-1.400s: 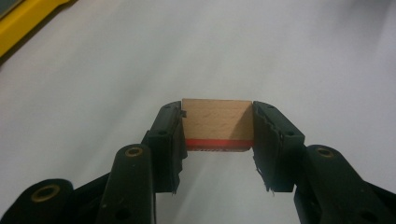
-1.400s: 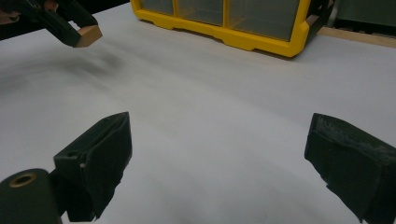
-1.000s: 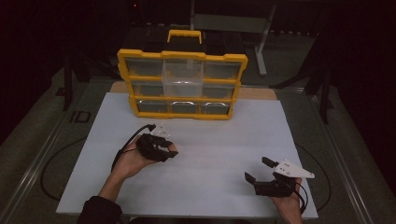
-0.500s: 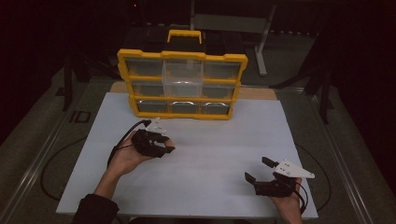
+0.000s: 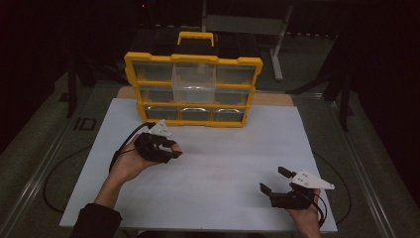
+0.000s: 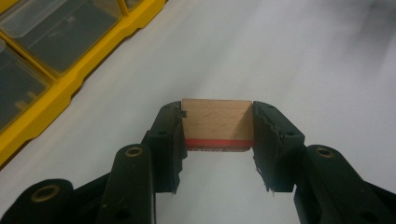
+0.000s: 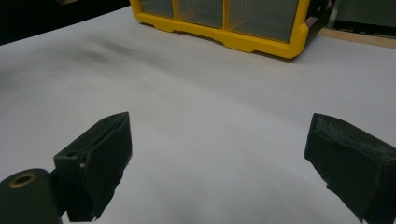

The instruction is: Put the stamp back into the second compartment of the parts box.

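While the left tongs [image 6: 217, 140] pinch a block [image 6: 217, 122], the organizer [image 5: 193, 89] lies just above them, upper centre. Right tongs [image 5: 275, 181] sit spread, lower right, farther off.

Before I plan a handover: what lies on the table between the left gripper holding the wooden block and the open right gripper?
Nothing: in the high view, bare white tabletop separates left gripper and right gripper.

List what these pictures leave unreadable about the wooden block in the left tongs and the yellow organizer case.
- Small wooden block with a red stripe: in the left gripper view the black jaws cover its two sides; its underside is hidden.
- Same block, high view: hidden inside the left tongs and hand.
- Yellow plastic organizer case: compartment contents too dim and small in the high view; cut off by the frame edge in both gripper views.
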{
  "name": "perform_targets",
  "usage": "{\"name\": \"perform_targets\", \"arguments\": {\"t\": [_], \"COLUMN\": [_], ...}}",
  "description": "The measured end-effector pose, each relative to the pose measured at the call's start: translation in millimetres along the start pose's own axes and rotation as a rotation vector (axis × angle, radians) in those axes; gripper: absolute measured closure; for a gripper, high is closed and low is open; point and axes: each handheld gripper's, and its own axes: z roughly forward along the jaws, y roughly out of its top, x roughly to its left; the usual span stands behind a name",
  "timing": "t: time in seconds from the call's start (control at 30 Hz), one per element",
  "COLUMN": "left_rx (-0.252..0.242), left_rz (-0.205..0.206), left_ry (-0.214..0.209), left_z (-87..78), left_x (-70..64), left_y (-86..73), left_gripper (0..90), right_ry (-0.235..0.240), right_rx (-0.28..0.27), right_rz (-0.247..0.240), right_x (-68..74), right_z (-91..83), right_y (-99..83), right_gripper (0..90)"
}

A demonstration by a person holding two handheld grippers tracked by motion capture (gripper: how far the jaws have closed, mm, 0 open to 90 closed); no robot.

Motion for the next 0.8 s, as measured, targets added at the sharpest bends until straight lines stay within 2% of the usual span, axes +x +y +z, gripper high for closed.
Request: {"name": "perform_targets", "arguments": {"t": [0.8], "left_rx": [-0.015], "left_rz": [-0.004], "left_ry": [0.008], "left_z": [-20.9], "left_x": [12.3], "left_y": [8.5], "left_gripper": [56.2], "right_ry": [0.003], "right_rx": [0.0], "right_rz": [-0.001], "right_x": [0.0], "right_z": [0.1], "right_y": [0.0], "right_gripper": [7.2]}}
